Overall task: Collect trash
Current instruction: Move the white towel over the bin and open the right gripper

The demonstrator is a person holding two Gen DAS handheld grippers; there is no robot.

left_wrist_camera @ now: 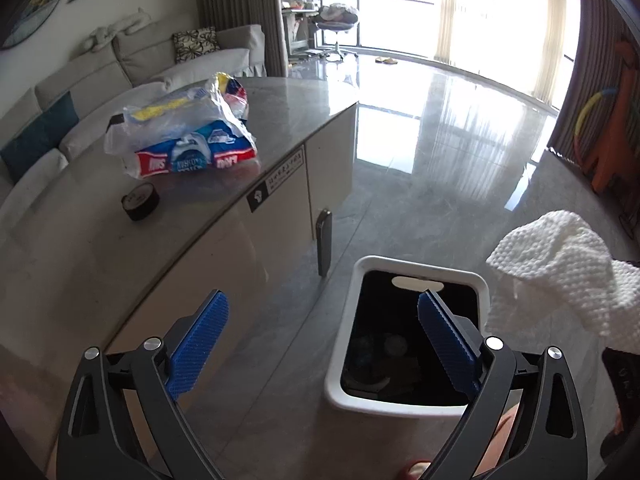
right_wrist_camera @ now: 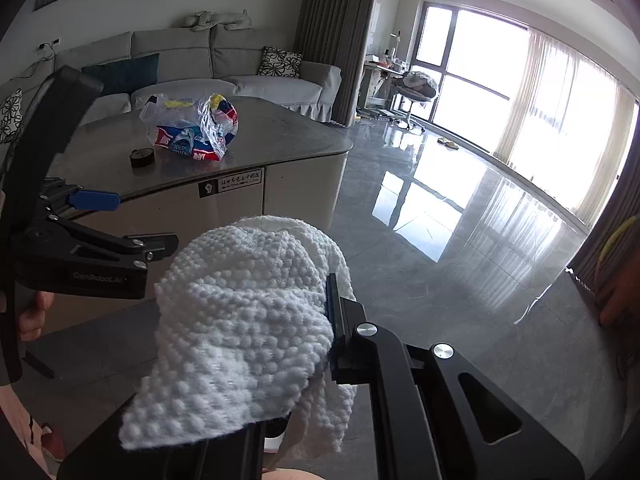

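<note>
A white trash bin (left_wrist_camera: 416, 266) with a dark inside stands on the floor beside the table, just below my left gripper (left_wrist_camera: 322, 320), which is open and empty. My right gripper (right_wrist_camera: 304, 300) is shut on a crumpled white paper towel (right_wrist_camera: 244, 320); the towel hides its left finger. The towel also shows at the right edge of the left wrist view (left_wrist_camera: 560, 268), above and right of the bin. A crinkled plastic wrapper (left_wrist_camera: 188, 136) with blue and red print lies on the grey table top (left_wrist_camera: 288, 120); it also shows in the right wrist view (right_wrist_camera: 192, 128).
A black tape roll (left_wrist_camera: 140, 202) sits on the table near the wrapper, and shows in the right wrist view (right_wrist_camera: 142, 158). My left gripper appears at the left of the right wrist view (right_wrist_camera: 94, 200). A grey sofa (right_wrist_camera: 180, 60) stands behind the table. Glossy floor (right_wrist_camera: 440, 220) stretches to the windows.
</note>
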